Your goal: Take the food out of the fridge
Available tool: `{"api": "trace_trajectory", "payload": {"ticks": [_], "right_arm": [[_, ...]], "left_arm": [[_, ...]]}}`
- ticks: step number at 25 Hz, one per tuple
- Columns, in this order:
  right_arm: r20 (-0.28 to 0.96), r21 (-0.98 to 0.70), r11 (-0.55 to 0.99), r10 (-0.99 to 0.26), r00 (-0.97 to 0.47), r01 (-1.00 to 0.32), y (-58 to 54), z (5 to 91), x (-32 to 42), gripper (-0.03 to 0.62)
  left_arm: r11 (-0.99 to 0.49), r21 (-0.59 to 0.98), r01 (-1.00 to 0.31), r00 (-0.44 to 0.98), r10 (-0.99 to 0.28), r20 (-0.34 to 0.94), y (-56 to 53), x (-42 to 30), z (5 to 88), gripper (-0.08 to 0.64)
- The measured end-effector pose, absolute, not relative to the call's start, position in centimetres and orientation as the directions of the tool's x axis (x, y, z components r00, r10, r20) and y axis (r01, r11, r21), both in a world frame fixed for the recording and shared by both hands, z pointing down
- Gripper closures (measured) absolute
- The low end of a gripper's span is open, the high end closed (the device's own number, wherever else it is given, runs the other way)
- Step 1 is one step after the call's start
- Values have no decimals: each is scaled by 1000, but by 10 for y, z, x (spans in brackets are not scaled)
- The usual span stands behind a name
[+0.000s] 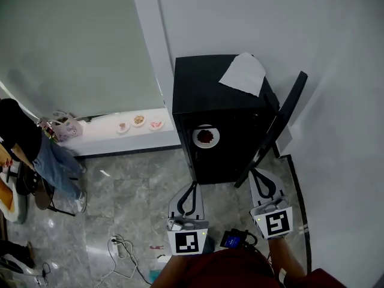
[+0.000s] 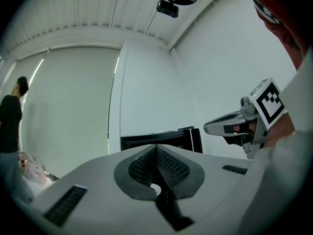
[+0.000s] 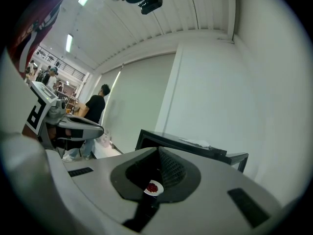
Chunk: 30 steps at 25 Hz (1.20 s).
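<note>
Left gripper (image 1: pixel 194 185): jaws pressed together, nothing pinched, near the fridge (image 1: pixel 204 77) front. Ahead, between both grippers, inside the open black fridge: small round white plate (image 1: pixel 197 138) with a dark red food (image 1: pixel 206 137) heap. Right gripper (image 1: pixel 254 171): jaws likewise together, empty, just beside the swung-out door (image 1: pixel 282 122).

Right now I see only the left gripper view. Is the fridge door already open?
Observer: Yes. In the head view the fridge door stands wide open, swung to the right.
Operator: Is there food inside?
Observer: One white plate with red food sits inside the fridge.
Operator: Is anything lying on top of it?
Observer: A white paper sheet lies on top, near the right back corner.
</note>
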State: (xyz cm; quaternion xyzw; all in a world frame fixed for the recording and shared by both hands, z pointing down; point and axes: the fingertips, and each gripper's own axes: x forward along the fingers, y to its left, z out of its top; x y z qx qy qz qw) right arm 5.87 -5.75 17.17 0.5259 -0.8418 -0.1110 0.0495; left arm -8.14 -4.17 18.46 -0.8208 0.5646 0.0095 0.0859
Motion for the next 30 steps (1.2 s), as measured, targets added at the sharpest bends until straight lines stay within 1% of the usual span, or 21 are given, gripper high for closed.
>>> {"api": "trace_trajectory", "payload": {"ticks": [2,4,7,10,14,17,20,30], "right_arm": [[14,262,416,-904,-427,-871,-62,179,54,569],[38,275,408,-909,-415,-870,-66,183,49,569],[-11,251,385,-917,-400,-888,-73,173,39,569],[22,261,379,-922,-387,-888,-76,180,38,569],[-36,239,383,-915,-402,-893,-86,173,37,569],[-37,234,394,-910,-413,-889,-97,177,46,569],[-69,210,398,-905,-420,-893,-104,175,57,569],[-54,189,413,-901,-430,-891,-116,188,79,569]], "left_arm": [[-349,-51,-936,352,-929,-117,-48,-90,186,546],[-356,-13,-934,355,-927,-119,-55,-96,187,546],[-376,-23,-926,376,-919,-116,-62,-101,188,546],[-383,-19,-924,382,-917,-118,-66,-103,189,546],[-369,-19,-929,369,-923,-108,-72,-101,194,546],[-349,-23,-937,350,-931,-104,-82,-93,196,546],[-330,-27,-944,331,-938,-98,-88,-83,198,546],[-322,-13,-947,322,-944,-74,-99,-58,204,546]]}}
